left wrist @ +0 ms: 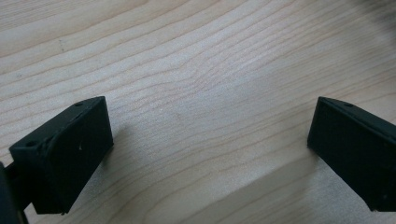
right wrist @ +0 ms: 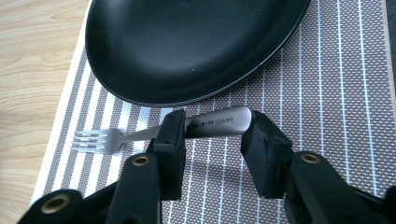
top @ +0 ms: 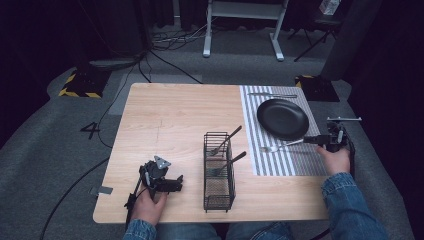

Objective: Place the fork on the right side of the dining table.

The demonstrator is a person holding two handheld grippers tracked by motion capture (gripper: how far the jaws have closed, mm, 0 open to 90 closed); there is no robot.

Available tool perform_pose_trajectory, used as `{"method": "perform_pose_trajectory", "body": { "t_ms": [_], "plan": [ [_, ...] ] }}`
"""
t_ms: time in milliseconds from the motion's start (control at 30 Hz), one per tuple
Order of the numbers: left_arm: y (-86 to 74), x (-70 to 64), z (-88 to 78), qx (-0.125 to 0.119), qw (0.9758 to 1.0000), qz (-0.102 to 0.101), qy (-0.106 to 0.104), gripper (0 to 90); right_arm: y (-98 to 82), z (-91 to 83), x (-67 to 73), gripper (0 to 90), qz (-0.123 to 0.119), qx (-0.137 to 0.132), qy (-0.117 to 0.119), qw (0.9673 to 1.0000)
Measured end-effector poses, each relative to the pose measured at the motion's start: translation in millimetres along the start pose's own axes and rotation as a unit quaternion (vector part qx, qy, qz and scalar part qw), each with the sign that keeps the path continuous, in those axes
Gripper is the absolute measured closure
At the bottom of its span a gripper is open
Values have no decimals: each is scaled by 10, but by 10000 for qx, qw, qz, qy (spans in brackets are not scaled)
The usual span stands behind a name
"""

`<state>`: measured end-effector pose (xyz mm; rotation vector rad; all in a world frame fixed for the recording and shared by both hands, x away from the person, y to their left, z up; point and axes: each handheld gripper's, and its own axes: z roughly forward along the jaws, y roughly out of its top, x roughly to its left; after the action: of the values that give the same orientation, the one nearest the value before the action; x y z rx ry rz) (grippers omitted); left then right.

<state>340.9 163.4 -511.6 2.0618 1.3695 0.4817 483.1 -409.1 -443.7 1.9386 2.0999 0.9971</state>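
Between the two black jaws of the right gripper [right wrist: 212, 140], in the right gripper view, the handle end of a silver fork [right wrist: 159, 130] is seen lying flat on the striped placemat [right wrist: 327, 116], just beside the near rim of the black plate [right wrist: 187, 46]. These jaws stand partly open; their pads flank the handle tip, and no firm press on it can be made out. The fork's long axis runs across the jaw gap rather than along it, tines pointing away toward the bare wooden table [top: 175, 120]. It is judged that the fork has been set down here and that the coming move is a straight withdrawal. In the high view, the wire caddy [top: 219, 172] with two more forks stands mid-table. The left gripper [left wrist: 210, 149] is held wide open over bare wood, grasping nothing, well apart from the fork.
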Motion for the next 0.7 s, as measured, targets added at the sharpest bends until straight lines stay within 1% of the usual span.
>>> {"method": "perform_pose_trajectory", "body": {
  "t_ms": [100, 700],
  "plan": [
    [0, 0, 0, 0, 10000, 0, 0, 2, -1, 4, -8, 600, -3, 13, -3, 10000],
    [0, 0, 0, -1, 10000, -1, -1, 2, -61, 52, -102, 582, 167, 186, 32, 9997]
  ]
}}
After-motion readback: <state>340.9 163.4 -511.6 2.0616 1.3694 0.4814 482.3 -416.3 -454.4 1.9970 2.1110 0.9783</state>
